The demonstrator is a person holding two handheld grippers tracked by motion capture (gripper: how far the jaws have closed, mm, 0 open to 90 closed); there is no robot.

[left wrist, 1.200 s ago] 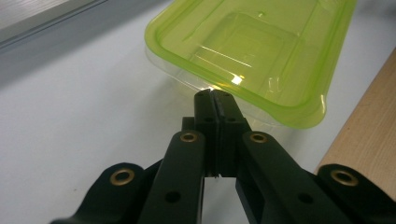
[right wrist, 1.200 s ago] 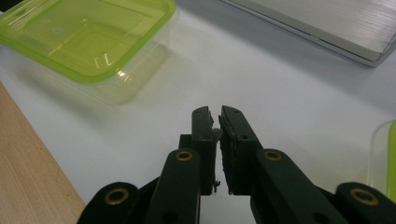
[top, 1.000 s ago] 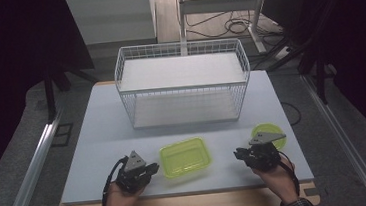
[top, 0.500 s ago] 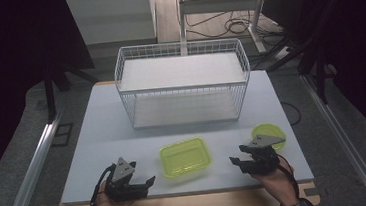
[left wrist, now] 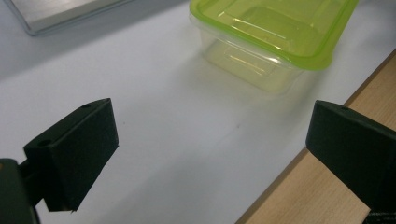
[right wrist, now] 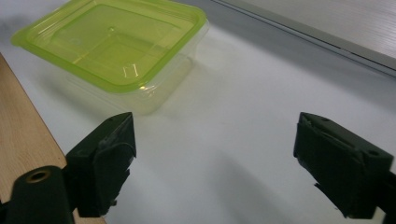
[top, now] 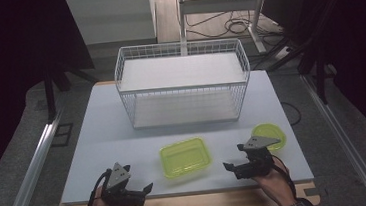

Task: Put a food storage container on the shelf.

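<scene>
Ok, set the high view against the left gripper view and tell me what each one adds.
High view: the white wire basket at the back of the table, the round green lid beside the right gripper, and both hands with the left gripper near the front edge.

Left gripper view: its black jaws from close up, standing wide apart with nothing between them, having just been opening, and the container's clear body under its rim.

Both: the rectangular green-lidded container resting on the white tabletop, untouched.
</scene>
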